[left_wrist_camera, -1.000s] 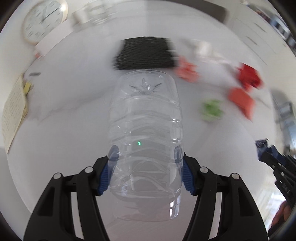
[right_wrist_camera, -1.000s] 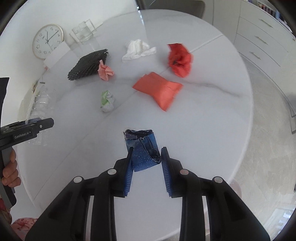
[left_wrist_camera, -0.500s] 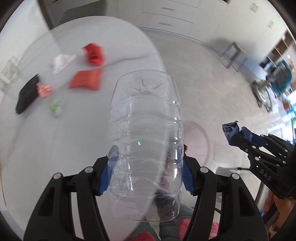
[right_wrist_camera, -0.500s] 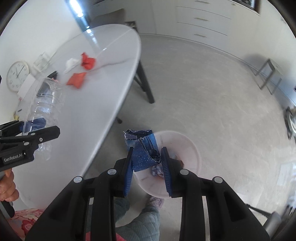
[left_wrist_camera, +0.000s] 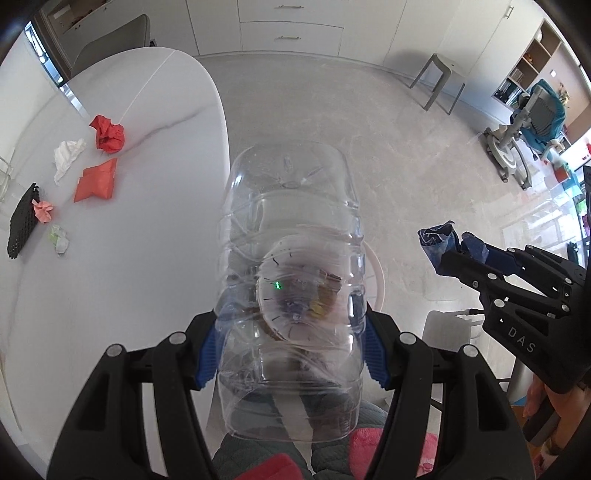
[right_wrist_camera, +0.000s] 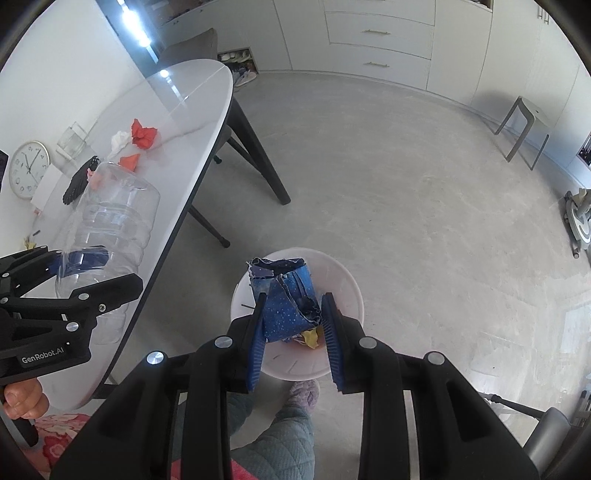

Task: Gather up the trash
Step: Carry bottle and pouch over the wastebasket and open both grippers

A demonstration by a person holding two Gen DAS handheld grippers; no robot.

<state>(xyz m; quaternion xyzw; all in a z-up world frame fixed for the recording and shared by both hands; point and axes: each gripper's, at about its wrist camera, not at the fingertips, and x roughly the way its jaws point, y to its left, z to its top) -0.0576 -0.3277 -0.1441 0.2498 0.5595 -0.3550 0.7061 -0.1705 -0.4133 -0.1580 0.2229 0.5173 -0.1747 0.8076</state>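
Bare floor (right_wrist_camera: 388, 192) fills the right wrist view's centre and right. The tabletop (right_wrist_camera: 184, 155) edge and its dark legs (right_wrist_camera: 258, 155) block the left; a stool (right_wrist_camera: 524, 125) stands at upper right.

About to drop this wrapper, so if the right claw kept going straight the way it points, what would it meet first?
Most likely the white bin on the floor: the right claw, shut on the blue wrapper, points down into it. Depth is hard to judge, but nothing shows in between.

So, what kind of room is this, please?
Probably a home dining or living room: a white oval table with a chair, built-in white drawers, and a wall clock leaning nearby.
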